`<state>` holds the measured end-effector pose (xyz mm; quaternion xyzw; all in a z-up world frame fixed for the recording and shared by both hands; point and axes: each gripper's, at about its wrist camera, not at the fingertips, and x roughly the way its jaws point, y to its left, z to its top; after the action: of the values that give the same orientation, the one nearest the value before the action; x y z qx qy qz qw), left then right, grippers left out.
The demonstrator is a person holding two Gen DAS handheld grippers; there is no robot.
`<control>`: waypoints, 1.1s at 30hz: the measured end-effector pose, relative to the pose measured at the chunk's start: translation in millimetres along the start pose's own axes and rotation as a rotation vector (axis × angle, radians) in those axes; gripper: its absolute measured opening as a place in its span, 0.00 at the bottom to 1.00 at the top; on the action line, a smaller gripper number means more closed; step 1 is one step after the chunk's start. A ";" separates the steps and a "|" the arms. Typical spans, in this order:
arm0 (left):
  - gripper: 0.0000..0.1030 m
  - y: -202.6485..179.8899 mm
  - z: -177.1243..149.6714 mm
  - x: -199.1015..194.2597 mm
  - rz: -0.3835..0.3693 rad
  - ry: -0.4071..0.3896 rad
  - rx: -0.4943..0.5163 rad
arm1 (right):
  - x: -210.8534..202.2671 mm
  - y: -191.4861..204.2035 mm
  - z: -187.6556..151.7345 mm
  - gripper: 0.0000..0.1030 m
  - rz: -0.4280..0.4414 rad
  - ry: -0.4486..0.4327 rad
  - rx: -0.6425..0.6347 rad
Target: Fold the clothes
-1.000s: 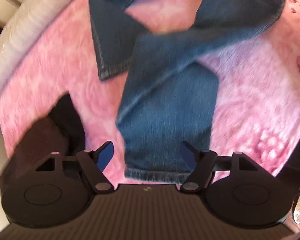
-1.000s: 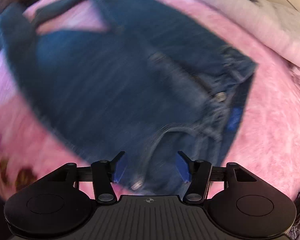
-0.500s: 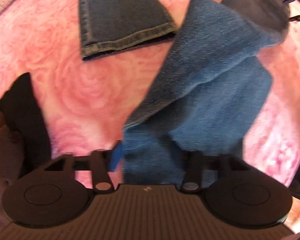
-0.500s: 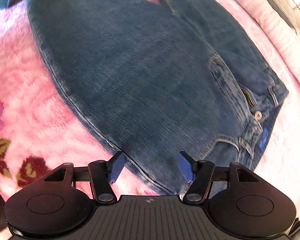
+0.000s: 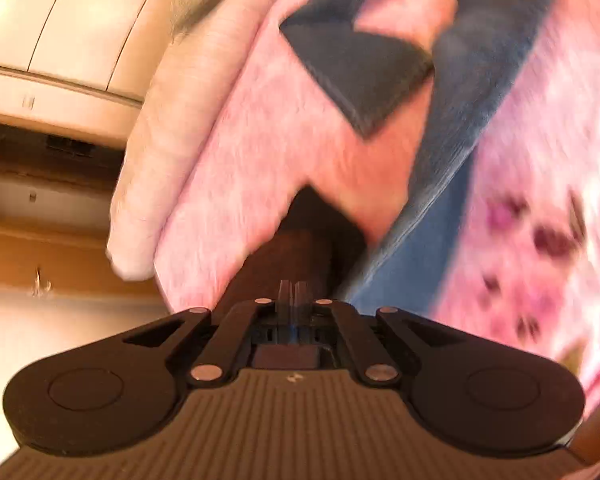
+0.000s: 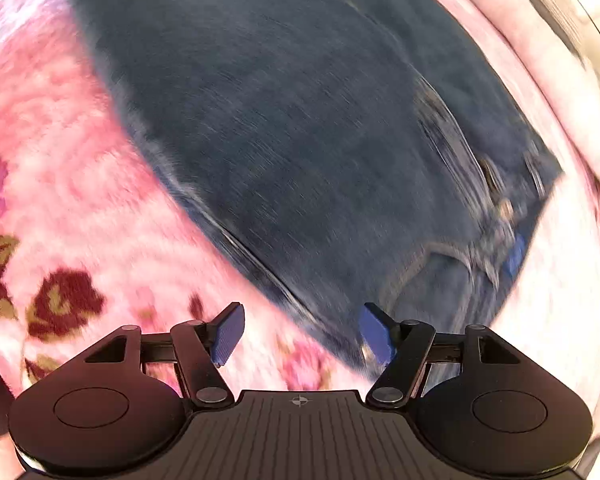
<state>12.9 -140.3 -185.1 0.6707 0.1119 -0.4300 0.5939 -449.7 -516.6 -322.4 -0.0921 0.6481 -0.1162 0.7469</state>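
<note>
Blue jeans (image 6: 300,120) lie spread on a pink flowered blanket (image 6: 80,200). In the right wrist view my right gripper (image 6: 300,334) hovers open over the jeans' lower edge, near the waistband button (image 6: 504,208) and a blue label (image 6: 516,252). In the left wrist view my left gripper (image 5: 294,296) is shut. One jeans leg (image 5: 472,92) runs taut from the top right down to its fingers. The pinch itself is mostly hidden. The other leg's dark folded end (image 5: 360,68) lies flat further off.
A dark brown garment (image 5: 292,248) lies on the blanket (image 5: 260,140) just beyond the left fingers. A pale quilted bed edge (image 5: 160,140) borders the blanket on the left, with floor and pale cabinets (image 5: 60,40) beyond. Both views are motion-blurred.
My left gripper closed on the jeans leg's hem and swung toward the bed edge, drawing the leg taut. My right gripper stayed open and shifted slightly along the jeans' lower edge.
</note>
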 end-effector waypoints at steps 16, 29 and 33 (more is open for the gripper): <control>0.41 -120.9 121.3 2.6 -0.239 -0.125 -0.047 | 24.4 -157.6 -102.9 0.72 0.197 -0.159 1.271; 0.42 -183.0 259.1 32.9 -0.390 -0.196 0.158 | 25.5 -197.2 -157.6 0.16 0.371 -0.411 1.583; 0.42 -196.2 279.8 19.5 -0.479 -0.230 0.196 | -7.0 -230.0 -192.4 0.12 0.305 -0.416 1.507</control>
<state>-229.2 -344.3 -315.4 0.6263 0.1569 -0.6400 0.4165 -653.6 -731.9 -276.9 0.5078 0.2480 -0.4001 0.7215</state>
